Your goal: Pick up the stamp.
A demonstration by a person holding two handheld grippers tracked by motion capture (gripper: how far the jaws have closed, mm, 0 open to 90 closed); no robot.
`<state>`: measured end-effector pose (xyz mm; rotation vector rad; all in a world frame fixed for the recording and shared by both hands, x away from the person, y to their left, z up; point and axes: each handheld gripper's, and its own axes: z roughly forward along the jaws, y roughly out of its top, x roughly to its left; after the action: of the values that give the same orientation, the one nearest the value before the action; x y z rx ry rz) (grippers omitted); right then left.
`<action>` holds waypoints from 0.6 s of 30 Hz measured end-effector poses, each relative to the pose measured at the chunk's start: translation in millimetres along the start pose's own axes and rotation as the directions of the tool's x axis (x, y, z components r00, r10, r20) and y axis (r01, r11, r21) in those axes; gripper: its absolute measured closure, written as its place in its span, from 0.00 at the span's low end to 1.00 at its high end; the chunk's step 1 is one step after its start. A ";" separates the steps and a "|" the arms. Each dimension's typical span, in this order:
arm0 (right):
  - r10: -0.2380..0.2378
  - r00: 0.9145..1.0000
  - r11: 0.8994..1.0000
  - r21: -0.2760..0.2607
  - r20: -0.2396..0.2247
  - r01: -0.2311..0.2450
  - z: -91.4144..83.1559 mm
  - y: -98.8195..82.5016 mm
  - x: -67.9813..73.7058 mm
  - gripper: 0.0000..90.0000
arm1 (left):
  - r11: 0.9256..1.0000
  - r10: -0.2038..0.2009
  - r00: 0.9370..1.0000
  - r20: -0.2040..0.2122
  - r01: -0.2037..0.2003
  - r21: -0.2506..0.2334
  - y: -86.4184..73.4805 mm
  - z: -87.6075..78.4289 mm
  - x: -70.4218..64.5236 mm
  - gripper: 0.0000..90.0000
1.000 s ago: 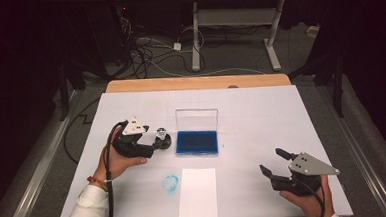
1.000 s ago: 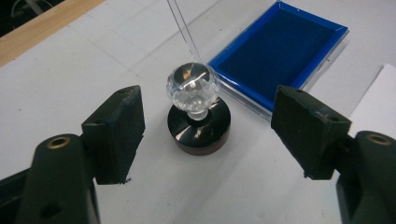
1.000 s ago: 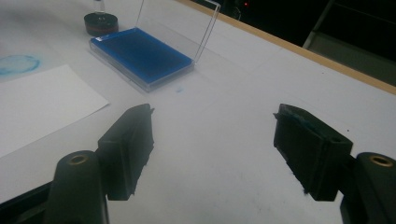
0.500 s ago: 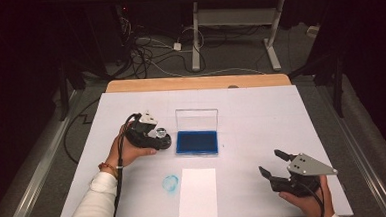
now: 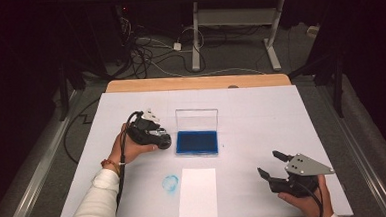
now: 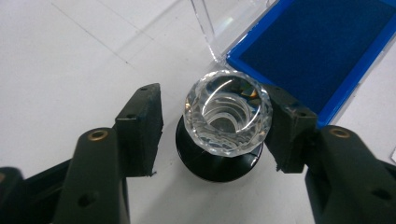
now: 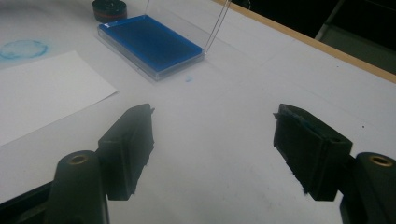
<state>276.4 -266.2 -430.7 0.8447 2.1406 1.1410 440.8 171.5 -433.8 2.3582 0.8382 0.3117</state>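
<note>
A stamp point(image 6: 228, 112) with a faceted clear knob on a round black base stands on the white table cover, just left of an open blue ink pad point(image 5: 197, 142). My left gripper point(image 6: 217, 116) straddles the stamp point(image 5: 163, 139), and its jaws have just been closing. One pad point(image 6: 289, 126) touches the knob, while the other pad point(image 6: 142, 121) stands a small gap away. My right gripper point(image 5: 268, 163) rests near the front right of the table. It point(image 7: 212, 121) is open with nothing between its jaws.
The ink pad's clear lid point(image 5: 196, 119) stands upright behind the blue pad point(image 7: 149, 44). A white sheet of paper point(image 5: 198, 193) lies at the front centre, with a round blue stamp mark point(image 5: 170, 183) on the cover to its left. Cables lie on the floor beyond the table.
My left gripper has moved right to the stamp and its jaws have narrowed around the knob. The right gripper has kept still.
</note>
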 end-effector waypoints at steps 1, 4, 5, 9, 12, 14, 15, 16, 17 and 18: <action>-0.001 1.000 1.000 0.000 0.000 0.001 0.0 0.0 0.0 0.32 | 1.000 0.001 1.000 0.006 -0.001 0.002 -0.1 0.3 0.3 0.47; -0.002 1.000 1.000 -0.001 -0.001 0.002 -0.2 0.0 0.1 0.32 | 1.000 0.005 1.000 0.011 -0.005 0.003 0.4 -0.2 0.3 0.50; -0.002 1.000 1.000 -0.001 -0.001 0.002 -0.2 0.0 0.1 0.32 | 1.000 0.007 1.000 0.009 -0.007 0.003 0.7 -0.2 -0.1 0.50; -0.003 1.000 1.000 -0.001 -0.001 0.003 0.0 0.0 0.1 0.32 | 1.000 0.009 1.000 0.011 -0.009 0.005 1.5 0.0 -0.3 0.51; -0.002 1.000 1.000 0.001 -0.003 0.002 0.3 -0.1 0.3 0.32 | 1.000 0.015 1.000 0.020 -0.016 0.003 1.9 -0.3 -0.8 0.54; -0.002 1.000 1.000 0.002 -0.003 0.002 0.5 -0.2 0.4 0.32 | 1.000 0.019 0.999 0.025 -0.019 0.003 2.2 -0.5 -1.3 0.55; -0.003 1.000 1.000 0.005 -0.003 0.003 0.9 -0.2 0.7 0.32 | 1.000 0.022 1.000 0.023 -0.022 0.004 2.4 -0.6 -1.4 0.56; -0.006 1.000 1.000 0.006 -0.004 0.006 0.9 -0.2 0.8 0.32 | 1.000 0.022 1.000 0.021 -0.022 0.007 2.6 -0.5 -1.5 0.56; -0.007 1.000 1.000 0.007 -0.002 0.007 1.0 -0.3 1.0 0.32 | 1.000 0.025 0.999 0.027 -0.025 0.005 2.8 -0.7 -1.8 0.58; -0.006 1.000 1.000 0.007 -0.003 0.007 1.0 -0.2 0.9 0.33 | 1.000 0.025 0.999 0.027 -0.025 0.005 2.8 -0.7 -1.8 0.59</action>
<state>276.5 -265.1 -431.6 0.8394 2.1495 1.1323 440.5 169.0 -431.6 2.3747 0.7984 0.2878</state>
